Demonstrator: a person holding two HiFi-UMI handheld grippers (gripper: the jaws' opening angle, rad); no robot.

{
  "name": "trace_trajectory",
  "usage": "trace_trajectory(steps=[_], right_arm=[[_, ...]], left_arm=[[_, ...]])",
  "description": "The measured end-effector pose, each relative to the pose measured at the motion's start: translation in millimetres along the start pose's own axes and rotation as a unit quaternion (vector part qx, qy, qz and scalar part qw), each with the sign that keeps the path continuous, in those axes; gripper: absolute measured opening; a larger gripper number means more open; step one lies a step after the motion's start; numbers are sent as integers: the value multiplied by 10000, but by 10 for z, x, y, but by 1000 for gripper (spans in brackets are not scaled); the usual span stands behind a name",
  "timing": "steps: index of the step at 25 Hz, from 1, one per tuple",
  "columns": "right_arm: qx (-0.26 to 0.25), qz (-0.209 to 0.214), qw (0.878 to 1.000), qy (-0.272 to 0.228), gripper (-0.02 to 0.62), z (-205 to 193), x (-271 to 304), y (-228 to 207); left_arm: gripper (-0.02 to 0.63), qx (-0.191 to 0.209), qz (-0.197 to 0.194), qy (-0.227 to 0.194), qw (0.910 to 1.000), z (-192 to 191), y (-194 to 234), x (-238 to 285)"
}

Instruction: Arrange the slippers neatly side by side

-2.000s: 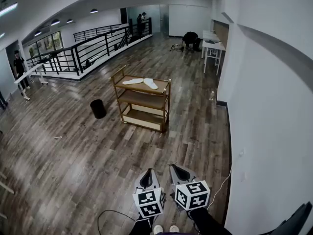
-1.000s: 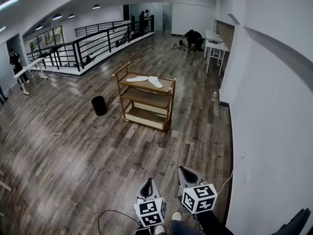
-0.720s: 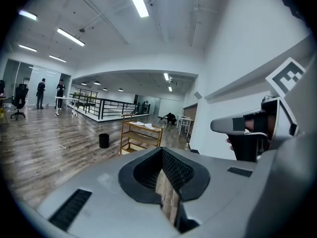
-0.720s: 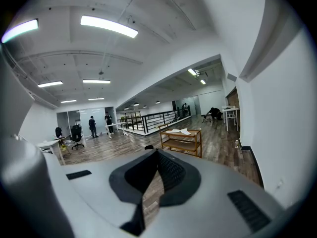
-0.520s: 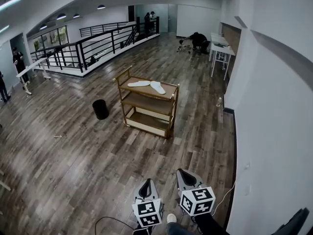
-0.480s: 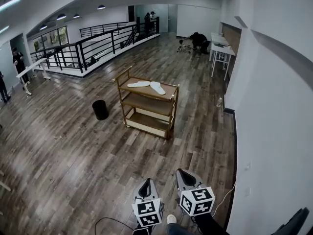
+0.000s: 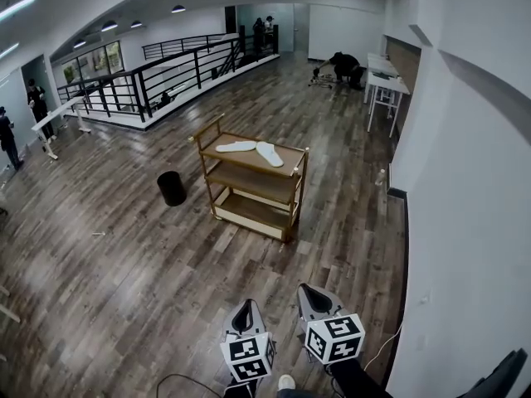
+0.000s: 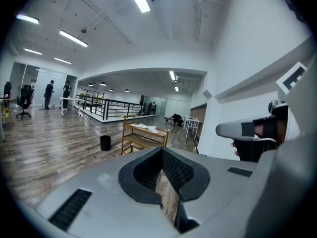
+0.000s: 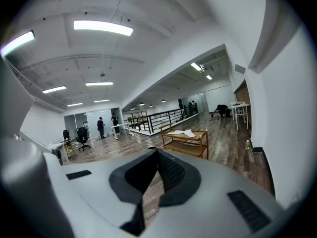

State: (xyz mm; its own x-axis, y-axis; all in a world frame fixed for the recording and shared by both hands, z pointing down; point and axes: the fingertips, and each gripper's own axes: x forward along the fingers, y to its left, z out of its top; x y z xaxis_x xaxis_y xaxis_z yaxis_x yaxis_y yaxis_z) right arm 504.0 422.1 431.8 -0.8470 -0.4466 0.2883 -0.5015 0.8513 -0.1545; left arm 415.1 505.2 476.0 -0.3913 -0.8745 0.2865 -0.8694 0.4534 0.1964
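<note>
Slippers: two white ones, left slipper (image 7: pixel 236 147) and right slipper (image 7: pixel 270 153), lie flat on the top shelf of a wooden cart (image 7: pixel 292 196) in the middle of the room, well apart from both grippers. They are not parallel. They sit at an angle to each other, near ends close together and far ends spread; whether they touch is too small to tell. The cart has three shelves and the lower two look bare. A black bin (image 7: pixel 172 188) stands on the wood floor (image 7: pixel 108 280) just left of the cart.

Left gripper (image 7: pixel 246 304) is at the bottom edge of the head view, fingers closed together with nothing between them; its own view shows only floor through the notch. Right gripper (image 7: pixel 309 289) is just beside it, fingers also closed and empty. Both point out toward the cart, tilted slightly down, and each carries a marker cube (image 7: pixel 334 338). A shoe tip (image 7: pixel 285 382) shows between the grippers, and a white wall (image 7: pixel 473 189) runs along the right.

Far back there is a black railing (image 7: pixel 178 69) on the left, a white worktop (image 7: pixel 388 85) by the right wall and a person crouching (image 7: pixel 343 63) near it. Other people stand at far left (image 7: pixel 8 137).
</note>
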Motion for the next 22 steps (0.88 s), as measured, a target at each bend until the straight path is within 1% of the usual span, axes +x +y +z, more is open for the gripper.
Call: trace_trajectory(steps=[4,14,18,22], right_arm=[[-15,104,9999,30,-2,23,141,-94],[178,45,9998,111,-2,45,527,-314],[199,-12,9997,123,-2,140,825,-382],[188,-42,9997,120,-2,280,1223,-414]], left_arm=[[2,-70,180,-21,9998,24,30,145],[2,0,218,103,9997,71,135,546],[2,49,157,157,9997,185,246,862],[2,102,105,73,9999,409,430,1238]])
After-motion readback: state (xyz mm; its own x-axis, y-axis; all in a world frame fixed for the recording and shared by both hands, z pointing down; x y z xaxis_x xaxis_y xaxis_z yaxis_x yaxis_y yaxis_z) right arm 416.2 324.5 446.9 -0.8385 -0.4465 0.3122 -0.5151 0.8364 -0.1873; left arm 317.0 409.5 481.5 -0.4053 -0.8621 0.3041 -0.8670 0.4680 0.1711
